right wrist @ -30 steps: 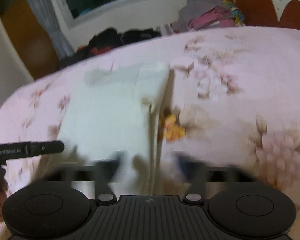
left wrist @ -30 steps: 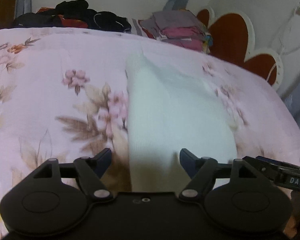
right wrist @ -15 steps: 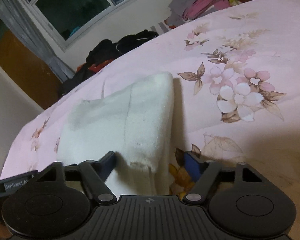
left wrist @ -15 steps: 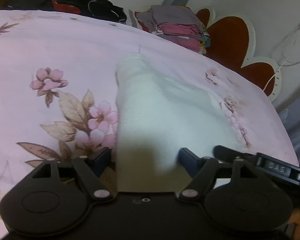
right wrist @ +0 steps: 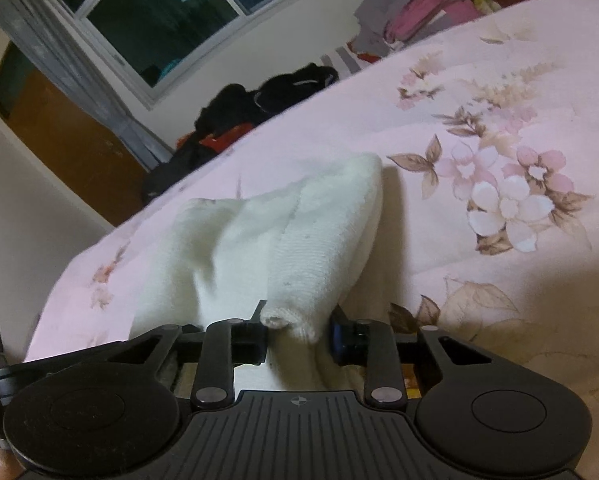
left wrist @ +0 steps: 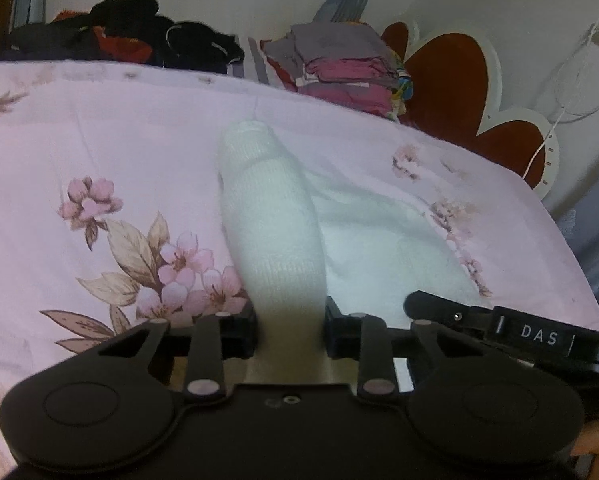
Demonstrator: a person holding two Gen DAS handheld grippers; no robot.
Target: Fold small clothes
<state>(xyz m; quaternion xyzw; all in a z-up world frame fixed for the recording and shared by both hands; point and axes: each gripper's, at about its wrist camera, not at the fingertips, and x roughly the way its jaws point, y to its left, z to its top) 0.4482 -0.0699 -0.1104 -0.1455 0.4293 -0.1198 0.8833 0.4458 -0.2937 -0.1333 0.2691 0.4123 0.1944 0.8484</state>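
Closing both tools, left tool and right tool, on white garment: clamp near corners fully before lifting off bed

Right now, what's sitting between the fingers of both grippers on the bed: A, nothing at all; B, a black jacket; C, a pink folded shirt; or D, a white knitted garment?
D: the white knitted garment runs between the fingers of the left gripper and of the right gripper as both close on it, over the floral bedsheet.
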